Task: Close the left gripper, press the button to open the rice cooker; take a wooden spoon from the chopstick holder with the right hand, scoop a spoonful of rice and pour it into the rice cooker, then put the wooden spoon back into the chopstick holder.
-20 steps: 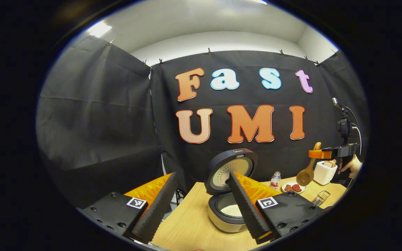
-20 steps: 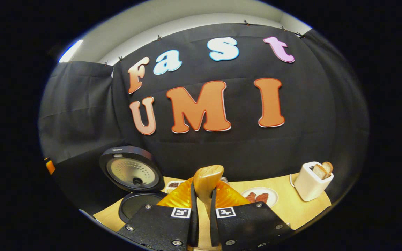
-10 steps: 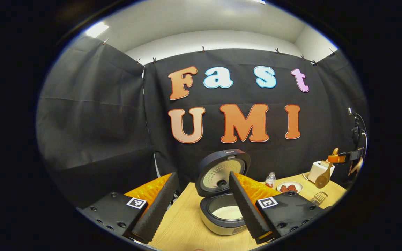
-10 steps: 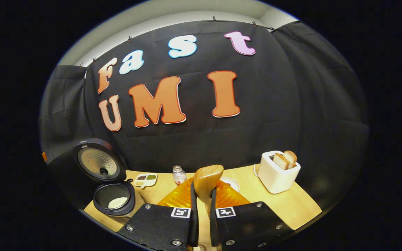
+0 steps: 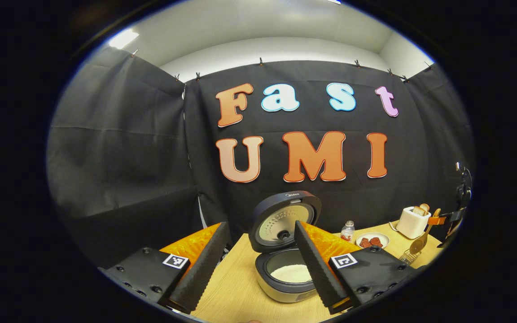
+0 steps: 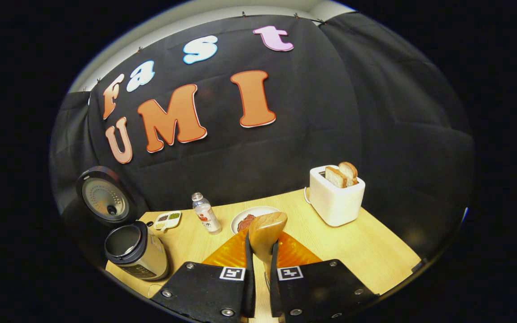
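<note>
Flanking plate (image 6: 258, 213): bottle (image 6: 205, 214), toaster (image 6: 335, 197) (bread inside)

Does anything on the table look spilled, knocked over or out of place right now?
Nothing stands out. The grey rice cooker sits upright with its lid open and white rice inside; the small clear bottle and white toaster also stand upright on the wooden table.

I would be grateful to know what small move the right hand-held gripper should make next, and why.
Probably lower the spoon into the wire holder. The right hand-held gripper grips its handle, the bowl hangs just above the holder in the left gripper view, and rice already lies in the open cooker.
</note>
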### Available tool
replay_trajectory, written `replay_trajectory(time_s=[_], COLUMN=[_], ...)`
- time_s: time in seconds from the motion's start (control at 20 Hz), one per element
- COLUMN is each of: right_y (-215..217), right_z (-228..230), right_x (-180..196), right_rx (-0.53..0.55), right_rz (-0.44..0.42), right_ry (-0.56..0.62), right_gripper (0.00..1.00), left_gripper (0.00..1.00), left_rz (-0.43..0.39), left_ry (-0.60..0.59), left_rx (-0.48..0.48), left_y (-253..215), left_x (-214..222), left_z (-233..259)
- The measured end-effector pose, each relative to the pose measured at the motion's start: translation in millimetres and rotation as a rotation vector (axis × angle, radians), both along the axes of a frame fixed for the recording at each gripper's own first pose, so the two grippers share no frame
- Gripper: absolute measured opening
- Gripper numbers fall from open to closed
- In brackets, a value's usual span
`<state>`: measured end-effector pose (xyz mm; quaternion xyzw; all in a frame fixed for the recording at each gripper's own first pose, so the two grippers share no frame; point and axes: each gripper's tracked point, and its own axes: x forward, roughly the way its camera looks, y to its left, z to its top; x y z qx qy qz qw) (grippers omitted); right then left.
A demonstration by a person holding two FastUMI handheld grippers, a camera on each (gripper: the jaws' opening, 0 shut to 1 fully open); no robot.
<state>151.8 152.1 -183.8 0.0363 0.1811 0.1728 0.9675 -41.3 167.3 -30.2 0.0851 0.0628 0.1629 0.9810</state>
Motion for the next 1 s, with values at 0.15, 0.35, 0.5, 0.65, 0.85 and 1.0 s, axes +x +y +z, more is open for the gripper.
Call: replay_trajectory(time_s=[0.15,0.35,0.5,0.65,0.85,1.0], right_y=[-6.3,-11.5,-26.7,-40.8,-63.9,-78.2], right_z=[-33.3,-57.8,-73.3,-82.9,-88.3,-80.1], right_x=[6.8,16.0,22.9,24.8,27.1,17.9], right_rx=[0.028,0.112,0.175,0.232,0.26,0.249], right_rz=[-0.017,-0.053,-0.091,-0.121,-0.206,-0.233], right_ry=[0.069,0.131,0.17,0.218,0.248,0.252], right_gripper=[0.12,0.12,0.12,0.14,0.23,0.52], left_gripper=[1.0,1.0,1.0,1.0,1.0,1.0], left_rz=[0.017,0.022,0.022,0.028,0.021,0.008], left_ry=[0.014,0.023,0.023,0.011,0.024,0.029], left_rx=[0.027,0.032,0.001,-0.008,-0.014,-0.041], left_y=[0.8,-4.0,-6.5,-6.4,-6.3,-8.6], left_x=[-6.7,-10.6,-12.0,-14.7,-14.7,-12.4], left_z=[1.2,1.8,1.6,4.4,3.5,2.4])
